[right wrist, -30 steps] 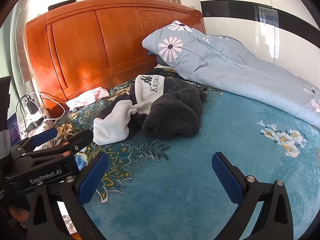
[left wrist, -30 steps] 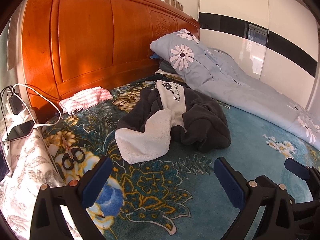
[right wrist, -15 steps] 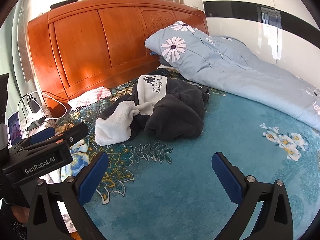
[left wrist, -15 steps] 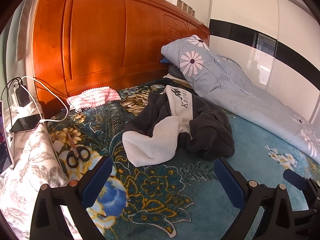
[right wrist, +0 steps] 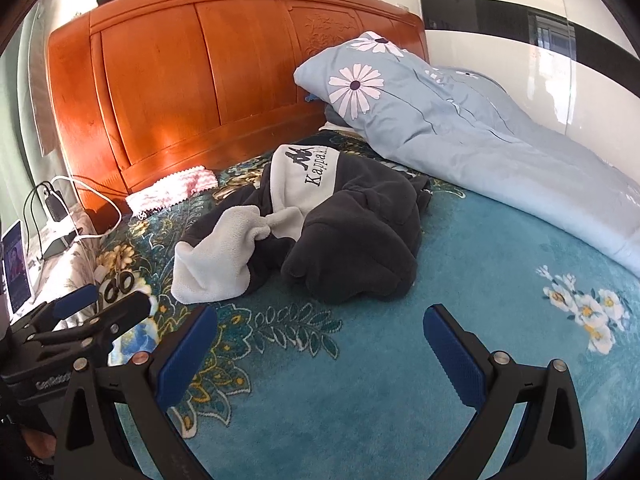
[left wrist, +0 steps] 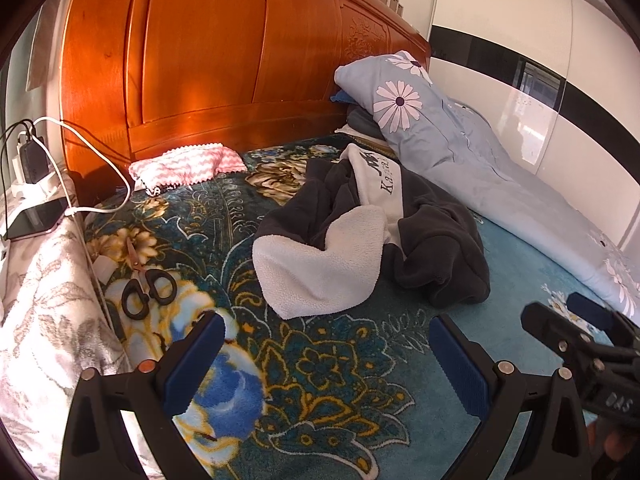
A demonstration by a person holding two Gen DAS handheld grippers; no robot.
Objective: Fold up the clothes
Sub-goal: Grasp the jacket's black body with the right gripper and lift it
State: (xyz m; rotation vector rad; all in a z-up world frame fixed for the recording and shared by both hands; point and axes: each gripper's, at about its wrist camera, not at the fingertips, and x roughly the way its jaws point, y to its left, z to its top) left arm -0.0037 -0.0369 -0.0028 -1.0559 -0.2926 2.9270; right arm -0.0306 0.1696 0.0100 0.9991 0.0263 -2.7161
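A crumpled dark grey and white fleece top [left wrist: 372,236] with "Kappa" lettering lies in a heap on the teal floral bed cover [left wrist: 320,380]; it also shows in the right wrist view [right wrist: 320,224]. My left gripper [left wrist: 326,354] is open and empty, a short way in front of the top's white sleeve. My right gripper [right wrist: 320,346] is open and empty, in front of the dark part of the heap. Each gripper shows at the edge of the other's view.
A wooden headboard [left wrist: 240,60] stands behind. A light blue daisy quilt [left wrist: 480,160] lies along the right. Black-handled scissors [left wrist: 146,286], a pink-white cloth [left wrist: 188,166], and a phone with charger cables [left wrist: 36,216] lie at the left.
Both grippers have moved forward toward the fleece top, which now looks larger in both views. The left view has swung slightly left. Jaws stay open.
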